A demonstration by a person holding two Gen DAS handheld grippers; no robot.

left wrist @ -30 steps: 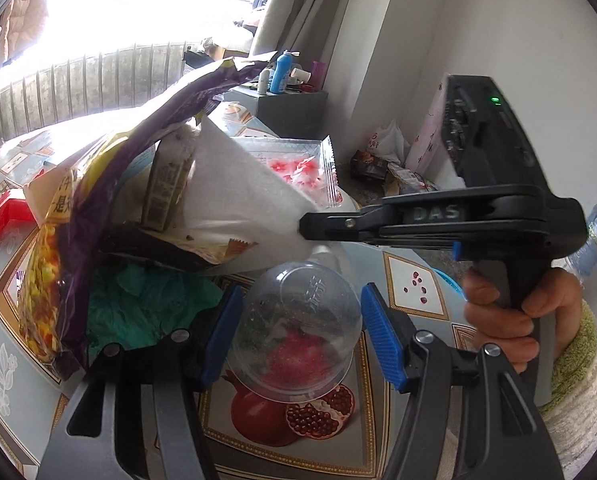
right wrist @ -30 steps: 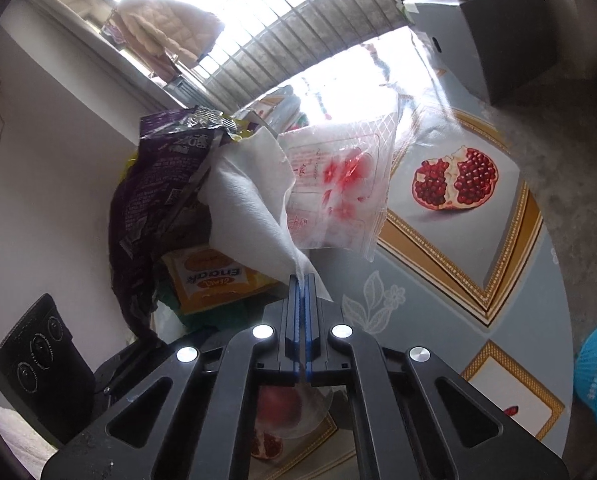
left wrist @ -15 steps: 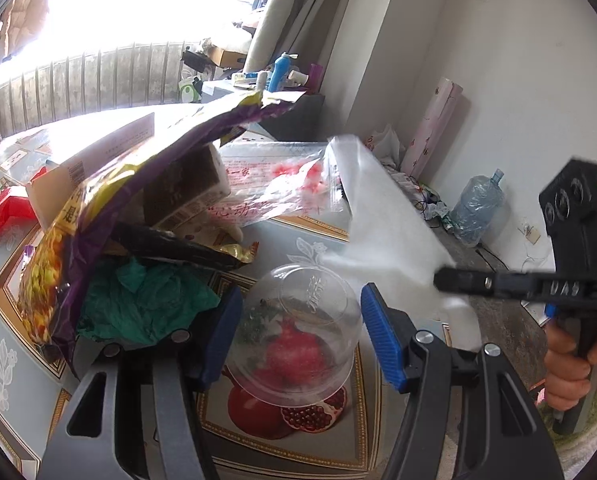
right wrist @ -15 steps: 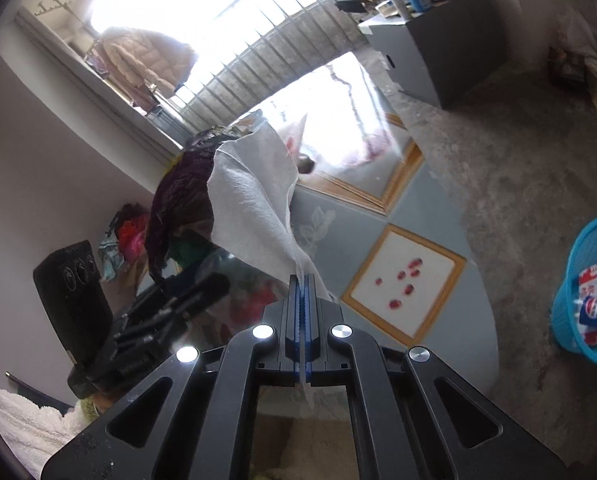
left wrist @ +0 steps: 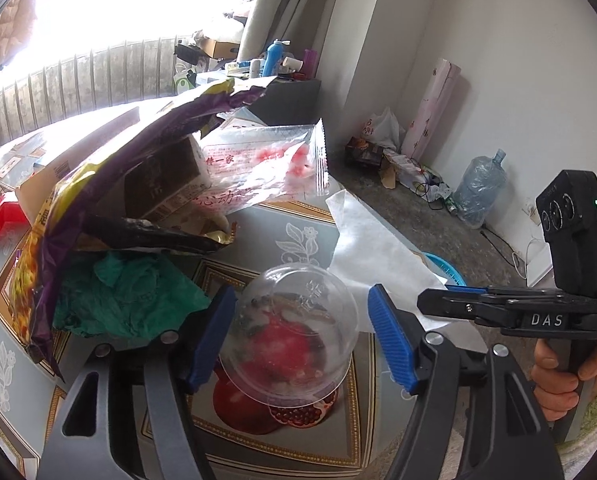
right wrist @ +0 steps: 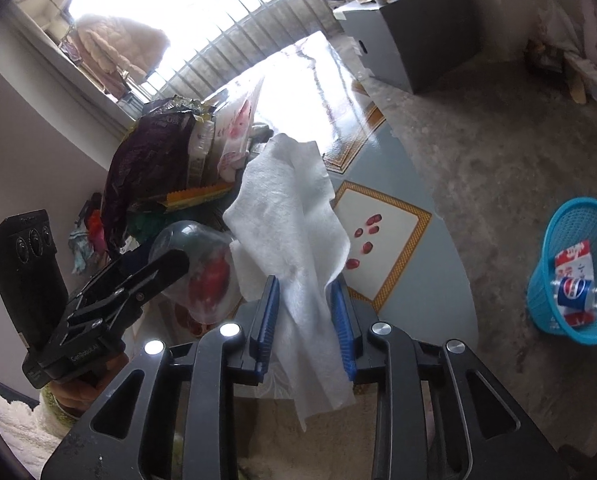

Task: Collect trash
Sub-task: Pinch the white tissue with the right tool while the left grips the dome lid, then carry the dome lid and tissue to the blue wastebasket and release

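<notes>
My left gripper (left wrist: 298,334) stands open around a clear plastic dome lid (left wrist: 294,332) that lies on the table; the blue pads sit either side of it with a gap. My right gripper (right wrist: 304,320) has its jaws apart with a white paper tissue (right wrist: 294,224) hanging loosely between them, off the table's edge. The tissue (left wrist: 374,256) and the right gripper (left wrist: 438,304) also show in the left wrist view. A pile of wrappers lies behind: a purple snack bag (left wrist: 110,168), a clear red-printed bag (left wrist: 266,164), green paper (left wrist: 118,296).
A blue trash basket (right wrist: 570,272) with a bottle and a carton in it stands on the concrete floor to the right of the table (right wrist: 410,216). A grey cabinet (right wrist: 410,40) stands beyond the table. A water jug (left wrist: 478,188) and clutter line the wall.
My right gripper has carried the tissue off the pile to the table's right edge and has opened; the tissue now hangs loose between its jaws. My left gripper has stayed around the dome lid.
</notes>
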